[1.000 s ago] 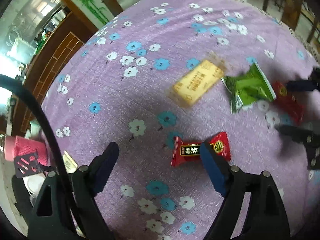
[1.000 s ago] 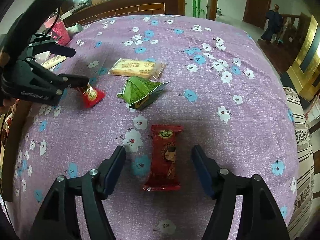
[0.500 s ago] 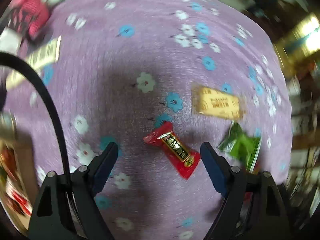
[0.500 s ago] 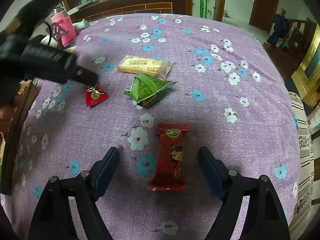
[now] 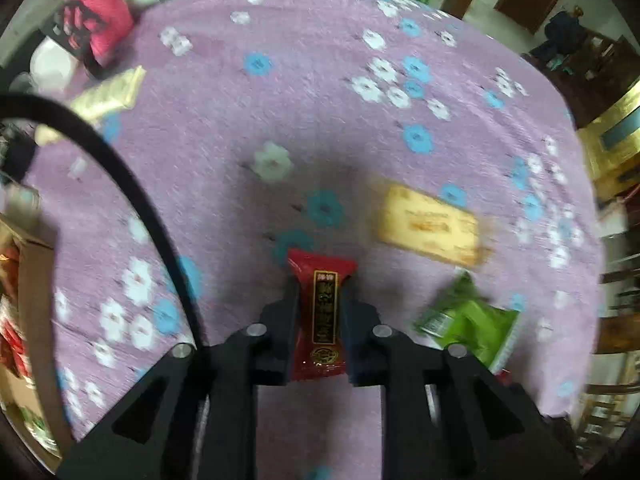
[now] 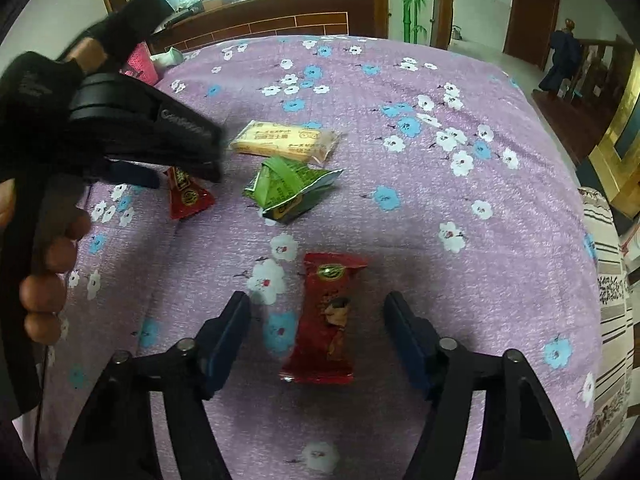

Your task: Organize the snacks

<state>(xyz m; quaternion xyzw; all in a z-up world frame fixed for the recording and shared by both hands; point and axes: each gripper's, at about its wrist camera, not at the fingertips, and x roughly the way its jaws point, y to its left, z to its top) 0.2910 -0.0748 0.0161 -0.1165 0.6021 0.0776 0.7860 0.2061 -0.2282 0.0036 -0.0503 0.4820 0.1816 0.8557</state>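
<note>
Left wrist view: left gripper [image 5: 319, 312] clamped on a small red candy [image 5: 322, 308], jaws shut against its long sides, long axis running straight out along the fingers, just above the purple floral bench [image 5: 328, 100]. Right wrist view: right gripper [image 6: 318, 332] with jaws wide and closing, straddling a longer red pack [image 6: 326, 320] flat on the cloth, pads clear of it on both sides. Long axis pointing away, in line with the fingers, so across the narrow width for the squeeze. Yellow bar [image 6: 286, 140] and green pack [image 6: 286, 188] farther off, beyond.

Left gripper [image 5: 319, 312] clamped tight; right gripper [image 6: 318, 324] fingers closing.
</note>
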